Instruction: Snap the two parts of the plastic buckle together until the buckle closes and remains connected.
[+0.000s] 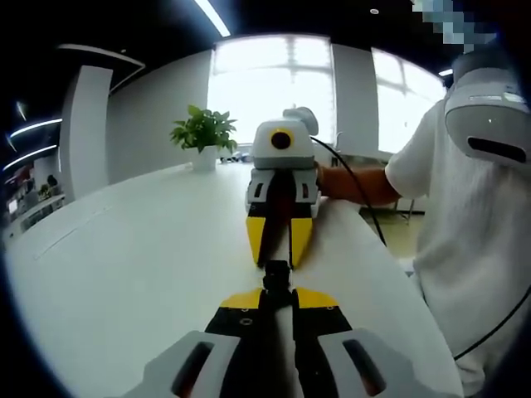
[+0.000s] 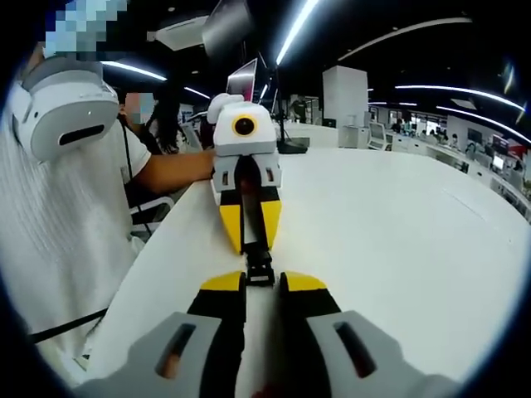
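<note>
Black buckle [image 1: 276, 274] half-hidden between jaws

- Small black plastic buckle [image 1: 276, 274]: mostly pinched between yellow-tipped jaws of both grippers; too small to tell whether its halves are joined.
- Black strap [image 2: 251, 217]: largely hidden inside the far gripper's jaws.
- Person's white-sleeved arm [image 1: 431, 157]: cut off at the right edge.

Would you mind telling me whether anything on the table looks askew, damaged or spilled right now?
Nothing stands out. The black buckle is held in line between the left gripper and right gripper, above the white table.
</note>
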`<state>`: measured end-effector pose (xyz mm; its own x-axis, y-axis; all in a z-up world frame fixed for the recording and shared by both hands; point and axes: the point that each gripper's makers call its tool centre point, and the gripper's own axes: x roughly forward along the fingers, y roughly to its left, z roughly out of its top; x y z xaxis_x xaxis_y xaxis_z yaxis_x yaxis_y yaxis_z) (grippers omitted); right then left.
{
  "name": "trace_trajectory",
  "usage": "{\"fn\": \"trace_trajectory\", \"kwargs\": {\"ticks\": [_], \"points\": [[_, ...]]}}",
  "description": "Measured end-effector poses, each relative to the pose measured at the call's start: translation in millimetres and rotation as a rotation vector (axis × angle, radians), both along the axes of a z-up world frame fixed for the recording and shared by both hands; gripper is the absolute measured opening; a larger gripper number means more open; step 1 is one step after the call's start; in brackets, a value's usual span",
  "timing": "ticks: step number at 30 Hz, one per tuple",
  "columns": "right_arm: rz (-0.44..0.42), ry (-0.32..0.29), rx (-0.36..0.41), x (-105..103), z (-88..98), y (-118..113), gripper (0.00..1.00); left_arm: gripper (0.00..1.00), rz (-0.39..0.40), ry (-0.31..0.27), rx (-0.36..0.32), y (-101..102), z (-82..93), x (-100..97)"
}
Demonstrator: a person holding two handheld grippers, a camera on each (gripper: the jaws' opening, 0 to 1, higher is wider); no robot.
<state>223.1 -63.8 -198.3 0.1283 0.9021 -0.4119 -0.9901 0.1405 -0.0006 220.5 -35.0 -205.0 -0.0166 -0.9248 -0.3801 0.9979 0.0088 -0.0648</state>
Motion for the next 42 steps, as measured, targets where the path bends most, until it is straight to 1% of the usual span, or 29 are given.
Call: {"fn": "trace_trajectory", "kwargs": {"ticks": [1,4,6,9,11,16,21,23,26,32,36,39,42], "points": [[0.004,-0.003,-0.007,-0.4,-0.8,0.5,0.12,0.09,-0.001,0.001,-0.001,0.2,0.0,0.0],[0.017,-0.014,-0.012,-1.0,-1.2,1.3,0.12,0.1,-0.003,0.009,-0.002,0.4,0.3,0.1],[0.019,-0.012,-0.01,-1.7,-1.1,1.6,0.12,0.11,-0.009,-0.002,-0.003,0.5,0.4,-0.1],[0.022,-0.014,-0.01,-2.3,-1.2,1.8,0.12,0.11,-0.002,-0.003,-0.003,1.5,0.9,1.5],[0.023,-0.014,-0.01,-2.6,-1.1,1.9,0.12,0.11,0.02,-0.004,-0.001,2.7,1.3,5.0],[0.022,-0.015,-0.01,-1.7,-1.1,2.0,0.12,0.11,0.031,-0.01,0.0,4.6,1.5,6.1],[0.009,-0.015,-0.009,0.9,-1.0,1.7,0.12,0.12,0.052,-0.006,0.001,9.8,1.7,9.1],[-0.005,-0.008,-0.007,1.8,-0.7,2.3,0.12,0.11,0.056,0.001,0.002,9.9,1.4,8.6],[-0.01,-0.032,-0.009,1.0,-1.2,3.2,0.12,0.11,0.06,0.003,0.004,9.6,0.8,8.0],[-0.026,-0.042,-0.013,2.4,-1.3,4.9,0.12,0.11,0.062,0.002,0.002,8.4,0.1,8.6],[-0.017,-0.051,-0.013,3.6,-1.1,4.0,0.12,0.11,0.063,0.002,0.003,8.3,0.0,8.2],[0.01,-0.039,-0.015,2.1,-1.1,4.1,0.11,0.1,0.043,-0.006,0.001,8.5,0.2,5.5],[0.027,-0.031,-0.015,1.3,-1.1,5.5,0.11,0.1,0.029,-0.003,0.0,8.3,0.3,5.2]]}}
